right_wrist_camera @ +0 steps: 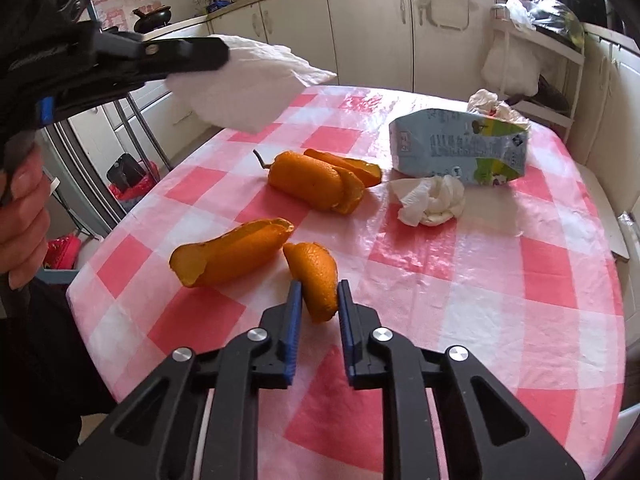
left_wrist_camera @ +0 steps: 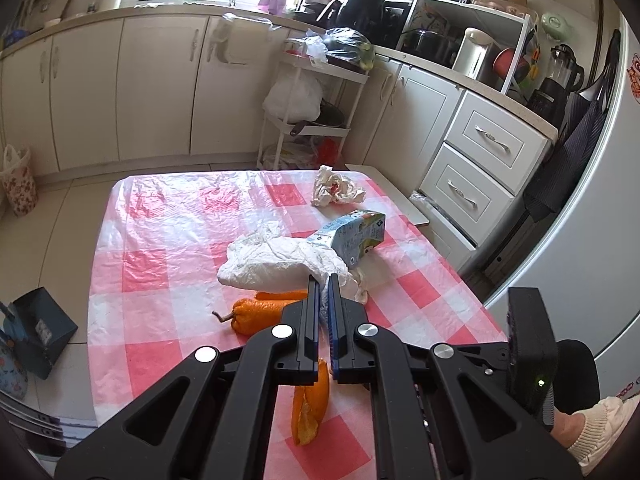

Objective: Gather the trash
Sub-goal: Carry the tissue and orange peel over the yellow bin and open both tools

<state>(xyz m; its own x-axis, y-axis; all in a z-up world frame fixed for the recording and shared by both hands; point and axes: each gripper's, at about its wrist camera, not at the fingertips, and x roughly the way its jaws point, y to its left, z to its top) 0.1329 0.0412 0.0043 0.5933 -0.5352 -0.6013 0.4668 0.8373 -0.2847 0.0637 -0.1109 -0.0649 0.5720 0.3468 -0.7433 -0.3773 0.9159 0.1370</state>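
- The table wears a pink-and-white checked plastic cover, and all the trash lies on it; the milk carton serves as the landmark.
- The milk carton lies on its side toward the far right of the table, its opened top crumpled; what is inside cannot be told.
- The left gripper has its fingers clamped together on the edge of a white plastic bag, which hangs in the air over the table's far left, well apart from the carton. The bag's contents cannot be seen.
- The right gripper has its blue pads against both sides of a small orange peel piece, nearer the camera than the carton.
- A longer curled peel lies just left of that piece, on the cover.
- A stemmed peel rests left of the carton.
- A crumpled white tissue lies just in front of the carton, near its lower edge.
- A second crumpled wad of paper sits just behind the carton.
- A person's hand grips the left tool's handle.
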